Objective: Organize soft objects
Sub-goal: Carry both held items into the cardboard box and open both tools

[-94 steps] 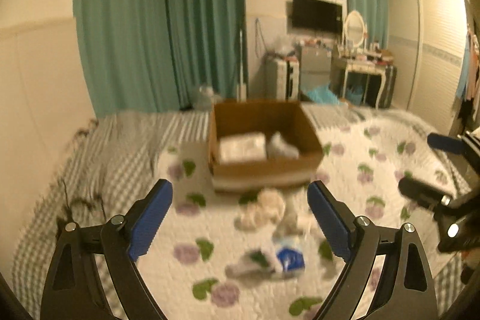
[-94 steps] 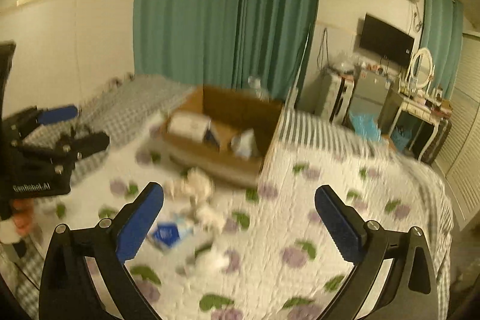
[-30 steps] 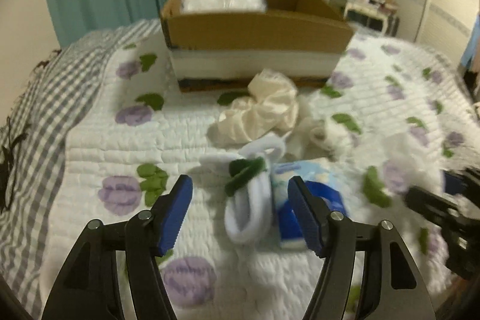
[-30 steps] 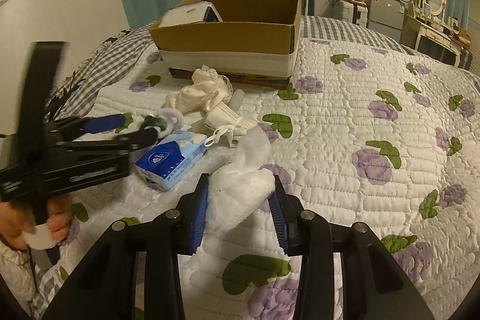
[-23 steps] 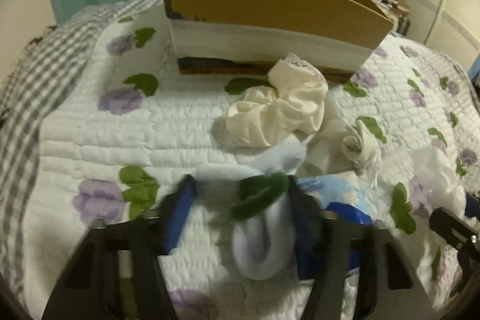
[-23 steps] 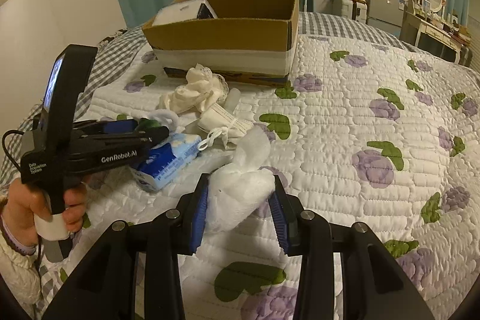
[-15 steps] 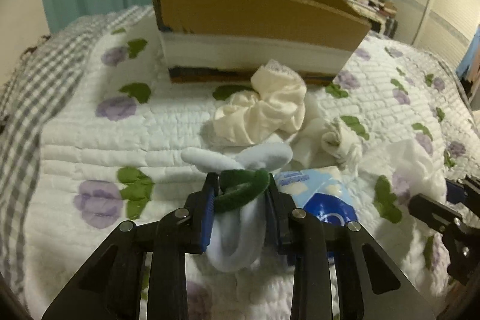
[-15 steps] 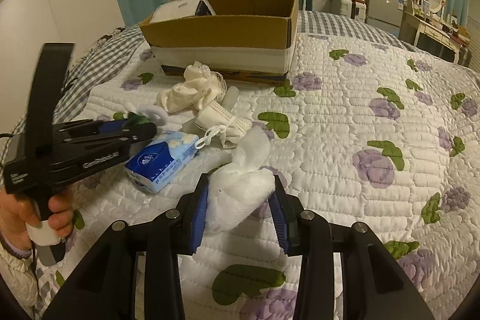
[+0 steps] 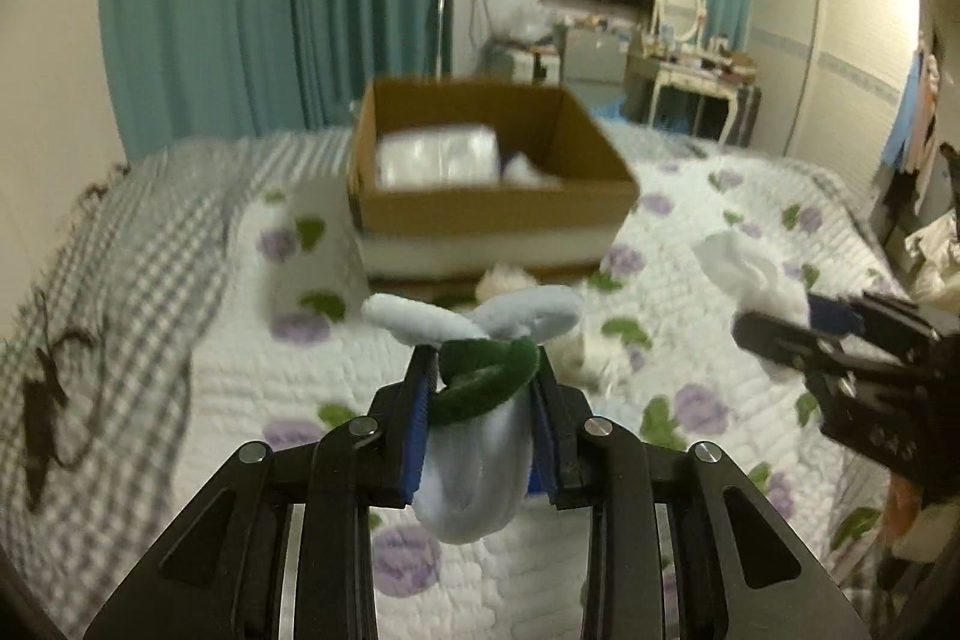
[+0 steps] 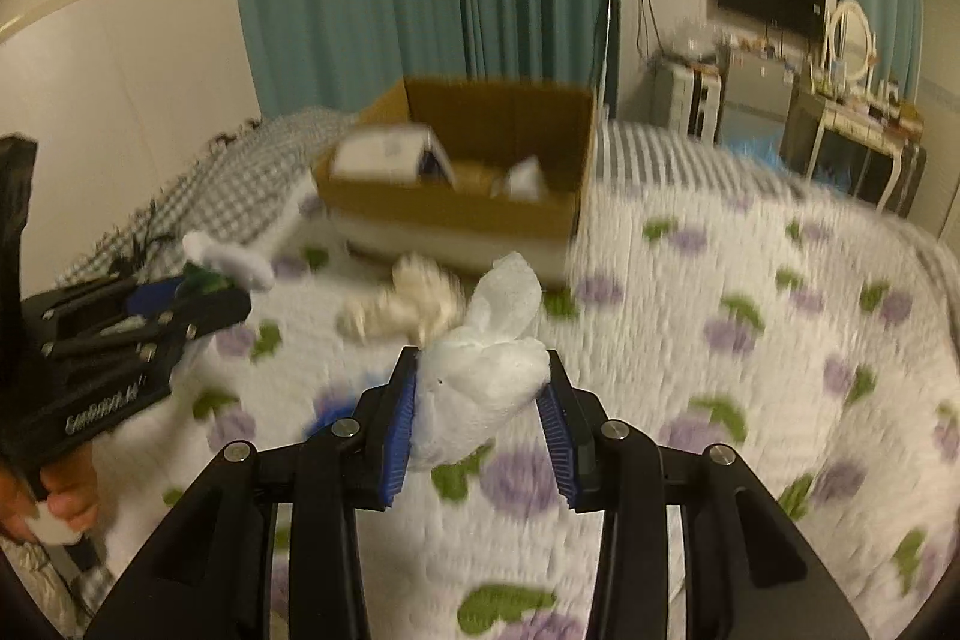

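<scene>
My left gripper (image 9: 480,388) is shut on a pale blue sock bundle with a green band (image 9: 480,436) and holds it up above the bed; it also shows at the left of the right wrist view (image 10: 198,292). My right gripper (image 10: 477,388) is shut on a crumpled white cloth (image 10: 486,376), also lifted; it shows at the right of the left wrist view (image 9: 750,280). The open cardboard box (image 9: 486,214) stands ahead on the quilt, with a white pack (image 9: 438,154) inside.
A cream cloth (image 10: 408,304) and other small soft items lie on the flowered quilt (image 10: 750,340) in front of the box (image 10: 456,202). A grey checked blanket (image 9: 120,280) lies to the left. Green curtains, a TV and a dresser stand behind the bed.
Both grippers have risen off the quilt with their items held. The view now looks down into the box from higher up. The left gripper shut on the sock bundle about half a second ago.
</scene>
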`<state>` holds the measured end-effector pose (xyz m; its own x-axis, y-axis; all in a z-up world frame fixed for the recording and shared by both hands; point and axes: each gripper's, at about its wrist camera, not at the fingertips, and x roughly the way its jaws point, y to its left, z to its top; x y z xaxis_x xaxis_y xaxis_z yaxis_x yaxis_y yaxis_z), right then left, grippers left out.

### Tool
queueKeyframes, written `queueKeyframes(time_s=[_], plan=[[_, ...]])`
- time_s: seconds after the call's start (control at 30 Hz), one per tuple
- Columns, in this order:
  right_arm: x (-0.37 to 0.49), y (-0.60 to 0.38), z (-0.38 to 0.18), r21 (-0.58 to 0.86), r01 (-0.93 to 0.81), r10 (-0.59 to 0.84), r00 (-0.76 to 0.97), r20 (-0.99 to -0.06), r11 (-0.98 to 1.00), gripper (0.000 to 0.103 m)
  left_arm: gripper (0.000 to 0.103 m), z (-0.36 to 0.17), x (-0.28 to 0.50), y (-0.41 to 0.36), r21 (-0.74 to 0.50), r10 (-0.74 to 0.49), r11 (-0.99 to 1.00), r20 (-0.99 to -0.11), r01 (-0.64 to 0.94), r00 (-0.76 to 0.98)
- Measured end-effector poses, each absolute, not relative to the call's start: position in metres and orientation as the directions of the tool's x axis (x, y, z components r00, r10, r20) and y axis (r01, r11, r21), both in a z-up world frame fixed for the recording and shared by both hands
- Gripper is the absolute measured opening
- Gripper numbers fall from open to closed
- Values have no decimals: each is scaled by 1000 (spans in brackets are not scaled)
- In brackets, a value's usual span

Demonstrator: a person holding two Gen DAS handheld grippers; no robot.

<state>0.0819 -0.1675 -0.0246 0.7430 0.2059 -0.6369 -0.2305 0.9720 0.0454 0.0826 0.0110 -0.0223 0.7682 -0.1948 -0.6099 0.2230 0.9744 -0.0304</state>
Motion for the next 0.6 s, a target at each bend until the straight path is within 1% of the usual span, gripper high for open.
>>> queueKeyframes(time_s=[0.17, 0.3, 0.43, 0.53, 0.6], plan=[[114, -159, 20, 11, -251, 213, 794, -569, 968, 38, 29, 14, 97, 6, -5, -192, 974, -551, 227, 812], [158, -159, 45, 5, -250, 215, 822, -528, 968, 38, 30, 36, 129, -1, 18, -183, 974, -519, 225, 835], [217, -164, 44, 28, -250, 225, 812, -539, 968, 38, 31, 44, 177, -6, 46, -162, 976, -500, 212, 851], [258, -166, 29, 43, -243, 224, 795, -564, 969, 38, 33, 37, 221, -10, 76, -130, 978, -512, 195, 849], [278, -170, 18, 71, -249, 244, 782, -574, 966, 38, 34, 26, 254, -9, 65, -139, 977, -528, 203, 838]])
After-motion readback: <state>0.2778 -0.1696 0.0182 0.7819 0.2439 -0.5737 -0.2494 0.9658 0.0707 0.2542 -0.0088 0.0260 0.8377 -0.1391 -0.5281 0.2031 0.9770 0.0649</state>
